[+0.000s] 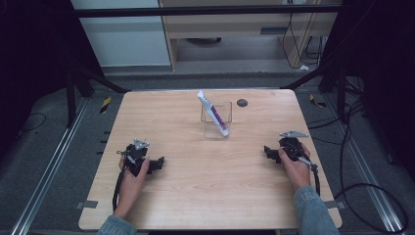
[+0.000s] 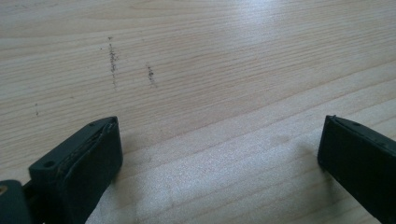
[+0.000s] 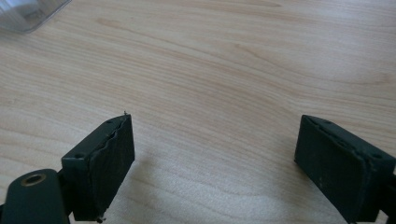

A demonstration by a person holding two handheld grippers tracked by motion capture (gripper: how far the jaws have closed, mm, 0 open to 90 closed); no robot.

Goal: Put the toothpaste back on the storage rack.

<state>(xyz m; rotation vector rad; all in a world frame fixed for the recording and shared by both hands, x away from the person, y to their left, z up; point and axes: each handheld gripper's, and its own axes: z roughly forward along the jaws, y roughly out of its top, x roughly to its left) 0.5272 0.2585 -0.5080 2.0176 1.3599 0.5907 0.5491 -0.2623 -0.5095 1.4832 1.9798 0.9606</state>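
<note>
Now both the left gripper [image 1: 157, 163] and right gripper [image 1: 268, 152] rest on the bench [image 1: 205, 196], fingers [image 2: 88, 163] spread with nothing between, the clear holder [image 1: 216, 120] with its purple-and-white packet [image 1: 214, 113] well beyond their tips.

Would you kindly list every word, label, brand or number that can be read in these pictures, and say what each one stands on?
No text can be read in these pictures.
The white and purple tube leaning in the clear container: its purple part may carry print, but it is too small and blurred to read.
The dark round mark on the table: plain, no lettering visible.
Left gripper and right gripper: no markings.
</note>
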